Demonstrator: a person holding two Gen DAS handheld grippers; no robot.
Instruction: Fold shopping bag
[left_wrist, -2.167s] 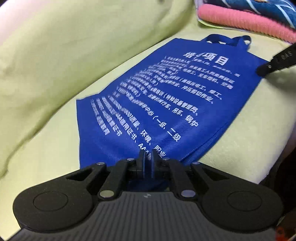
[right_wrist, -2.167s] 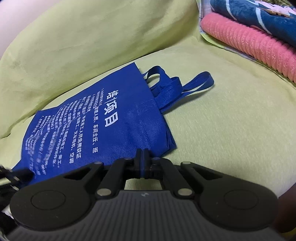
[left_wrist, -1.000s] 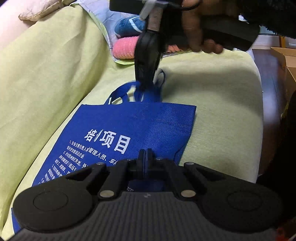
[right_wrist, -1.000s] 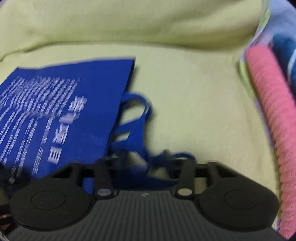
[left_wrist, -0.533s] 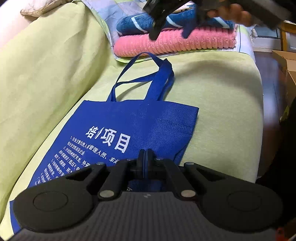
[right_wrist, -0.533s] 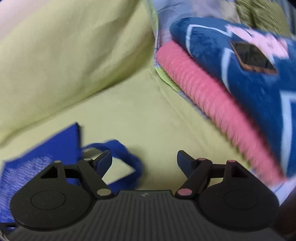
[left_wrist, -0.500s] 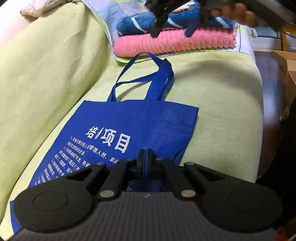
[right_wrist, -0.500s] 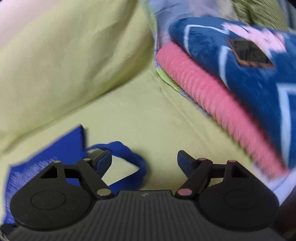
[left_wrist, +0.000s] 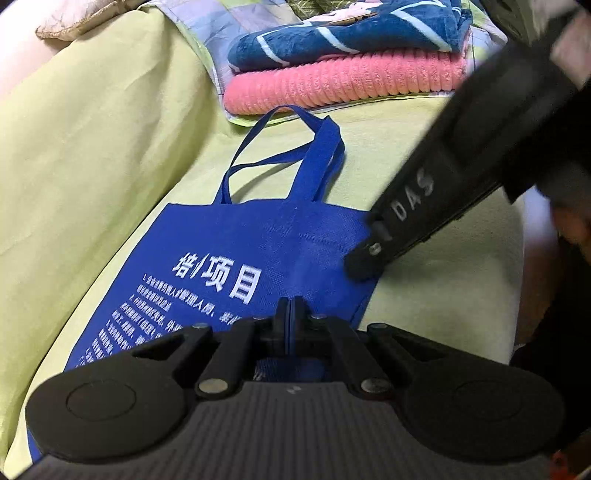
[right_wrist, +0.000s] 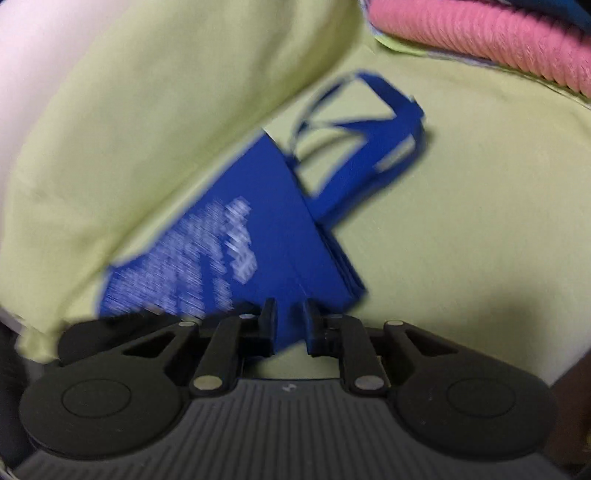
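My two grippers work a blue shopping bag (left_wrist: 236, 258) lying flat on a yellow-green couch cushion (left_wrist: 436, 295).

My left gripper (left_wrist: 291, 314) points down at a slant over the bag's near edge, its jaws pinched shut on a fold of the blue fabric. My right gripper (right_wrist: 289, 325) comes in from the right, angled down to the bag's top right corner; in its blurred view the jaws are closing with that corner between them, a narrow gap left. The bag's handles (left_wrist: 295, 155) stretch toward a folded pink towel (left_wrist: 343, 83) with a blue blanket (left_wrist: 347, 33) stacked on it.
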